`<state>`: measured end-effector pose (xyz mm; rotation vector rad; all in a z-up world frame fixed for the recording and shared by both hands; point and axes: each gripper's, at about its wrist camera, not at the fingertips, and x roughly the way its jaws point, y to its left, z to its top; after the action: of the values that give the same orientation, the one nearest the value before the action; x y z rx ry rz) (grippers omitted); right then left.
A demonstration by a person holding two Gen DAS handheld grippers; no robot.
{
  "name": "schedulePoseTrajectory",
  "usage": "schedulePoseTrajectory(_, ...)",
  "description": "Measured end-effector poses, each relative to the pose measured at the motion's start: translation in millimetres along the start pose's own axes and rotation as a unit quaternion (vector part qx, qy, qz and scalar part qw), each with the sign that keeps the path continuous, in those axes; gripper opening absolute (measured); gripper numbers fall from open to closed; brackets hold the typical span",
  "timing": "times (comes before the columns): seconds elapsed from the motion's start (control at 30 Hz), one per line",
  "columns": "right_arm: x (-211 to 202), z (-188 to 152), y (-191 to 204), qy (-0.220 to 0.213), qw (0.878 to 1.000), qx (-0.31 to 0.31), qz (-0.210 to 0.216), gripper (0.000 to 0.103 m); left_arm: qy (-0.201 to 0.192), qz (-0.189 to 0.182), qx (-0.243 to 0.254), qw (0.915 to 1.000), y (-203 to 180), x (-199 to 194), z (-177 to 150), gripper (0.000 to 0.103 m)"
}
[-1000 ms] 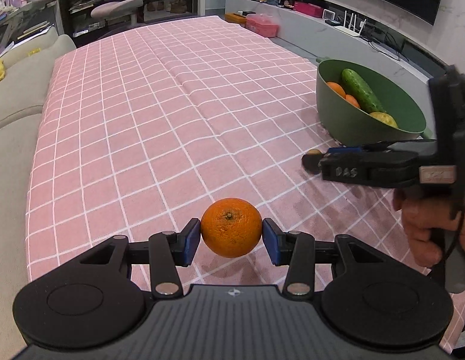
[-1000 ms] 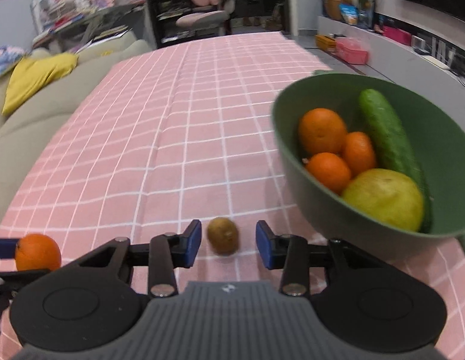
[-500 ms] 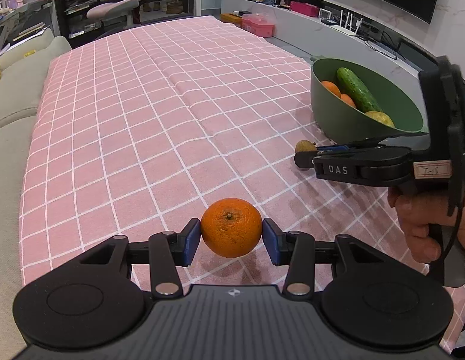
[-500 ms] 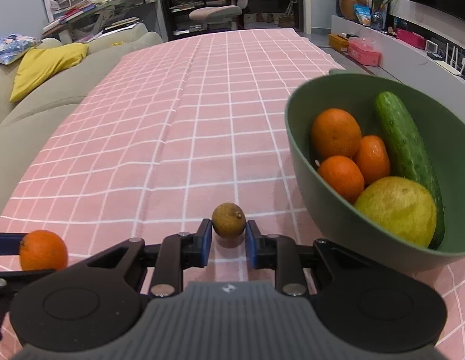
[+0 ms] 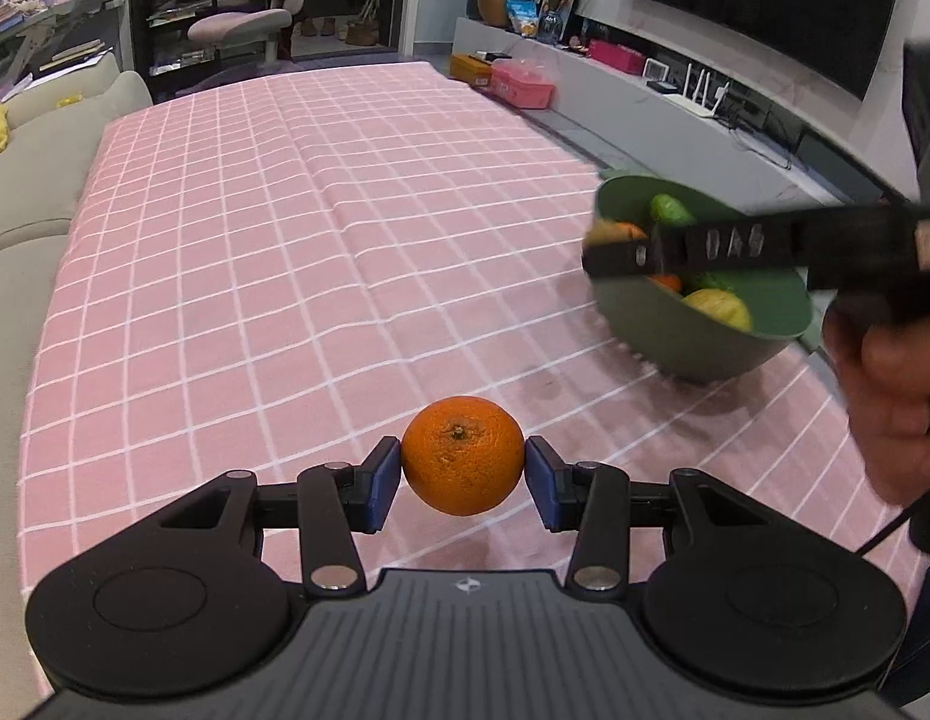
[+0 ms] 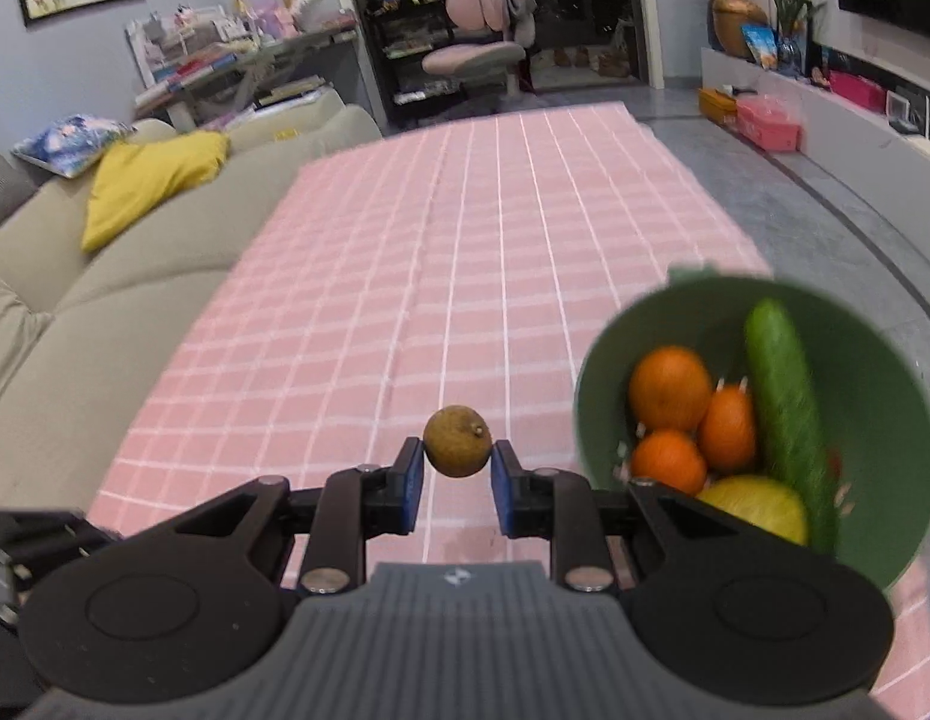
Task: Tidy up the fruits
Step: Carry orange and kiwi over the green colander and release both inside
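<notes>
My left gripper [image 5: 463,474] is shut on an orange [image 5: 462,453] and holds it above the pink checked tablecloth [image 5: 285,240]. My right gripper [image 6: 456,471] is shut on a small brown round fruit [image 6: 457,440], lifted above the cloth, left of the green bowl [image 6: 885,420]. The bowl holds three oranges [image 6: 669,387], a cucumber [image 6: 786,384] and a yellow fruit [image 6: 756,507]. In the left wrist view the right gripper [image 5: 591,255] reaches over the bowl [image 5: 675,336] at the right.
A beige sofa [image 6: 75,312] with a yellow cushion [image 6: 147,180] runs along the table's left side. A low TV cabinet [image 5: 735,138] stands past the right edge. A pink chair [image 6: 477,48] stands beyond the far end.
My right gripper shut on the small brown fruit and lifted it off the cloth, rising beside the bowl. My left gripper rose, still holding the orange.
</notes>
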<state>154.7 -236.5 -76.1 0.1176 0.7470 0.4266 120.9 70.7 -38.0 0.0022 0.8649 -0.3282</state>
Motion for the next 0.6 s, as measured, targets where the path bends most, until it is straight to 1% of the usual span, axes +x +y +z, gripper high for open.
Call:
schedulePoseTrajectory(0.13, -22.8, 23.3, -10.5, -0.012, 1.000, -0.007, 0.011, 0.020, -0.006, -0.008, -0.015, 0.9998, -17.2, 2.6, 11.0, 0.051)
schedulePoseTrajectory(0.23, -39.8, 37.7, -25.7, -0.020, 1.000, -0.007, 0.018, 0.020, -0.013, -0.006, -0.010, 0.9998, -38.9, 8.6, 27.3, 0.051)
schedulePoseTrajectory(0.3, -48.5, 46.5, -38.3, -0.021, 1.000, -0.014, 0.015, 0.020, -0.016, -0.004, -0.006, 0.9998, -53.5, 14.3, 40.1, 0.051)
schedulePoseTrajectory(0.4, -54.9, 54.5, -60.7, -0.013, 1.000, -0.021, -0.007, 0.020, -0.023, -0.006, -0.002, 0.9997, -75.5, 24.3, 61.3, 0.051)
schedulePoseTrajectory(0.47, -56.2, 56.9, -77.5, -0.005, 1.000, -0.013, -0.026, 0.020, -0.026, -0.007, 0.006, 0.9996, -91.3, 32.1, 76.1, 0.051)
schedulePoseTrajectory(0.6, -48.7, 55.3, -105.7, 0.026, 0.998, 0.000, -0.057, 0.020, -0.020, -0.005, 0.026, 0.9994, -117.6, 52.4, 96.6, 0.051)
